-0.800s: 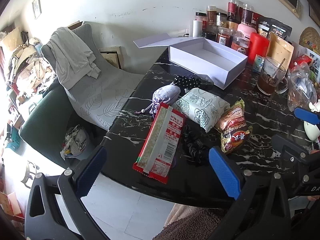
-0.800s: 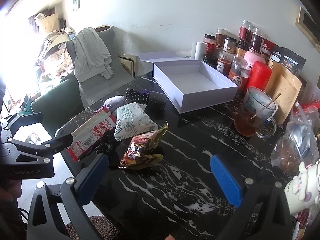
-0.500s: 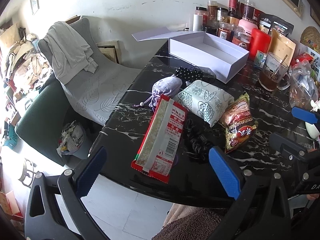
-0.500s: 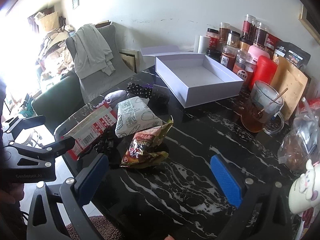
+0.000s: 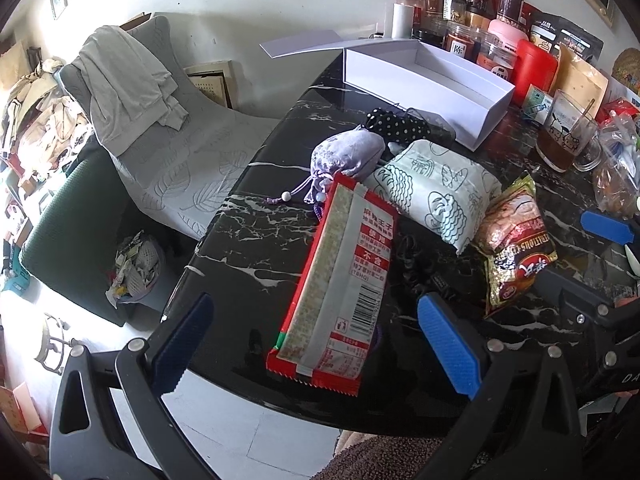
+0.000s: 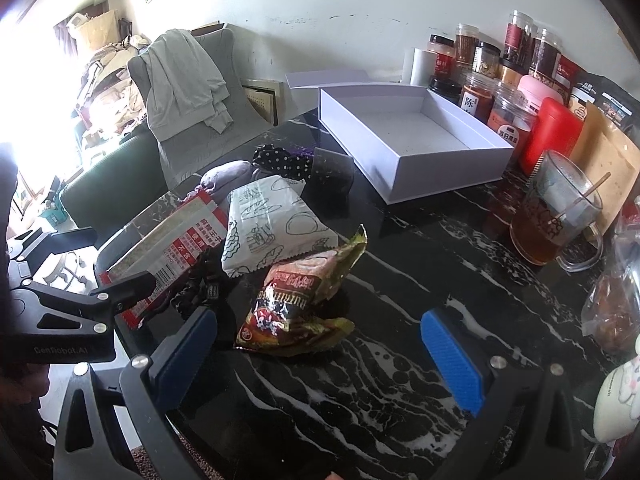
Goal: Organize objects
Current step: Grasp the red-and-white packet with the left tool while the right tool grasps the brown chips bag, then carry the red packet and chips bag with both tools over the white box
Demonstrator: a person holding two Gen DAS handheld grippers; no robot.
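Note:
On the black marble table [image 5: 256, 240] lie a long red snack pack [image 5: 340, 288], a white printed tissue pack [image 5: 436, 192], a brown-and-yellow snack bag [image 5: 516, 248], a lilac drawstring pouch [image 5: 348, 156], a polka-dot pouch [image 5: 396, 122] and a black scrunchie [image 5: 416, 264]. An open white box [image 5: 432, 80] stands behind, empty. My left gripper [image 5: 316, 344] is open, straddling the red pack's near end. My right gripper [image 6: 320, 352] is open just before the snack bag [image 6: 304, 296]; the red pack [image 6: 172, 248], tissue pack [image 6: 272, 224] and box [image 6: 412, 136] show there too.
Spice jars [image 6: 480, 76], a red canister [image 6: 552, 136], a brown paper bag [image 6: 608, 176], a glass mug of tea [image 6: 552, 216] and a plastic bag [image 6: 616, 312] line the back and right. An armchair with draped clothes [image 5: 132, 92] stands left of the table.
Both grippers have moved forward toward the pile; the red pack and the snack bag now sit closer to the fingers. Nothing on the table has moved.

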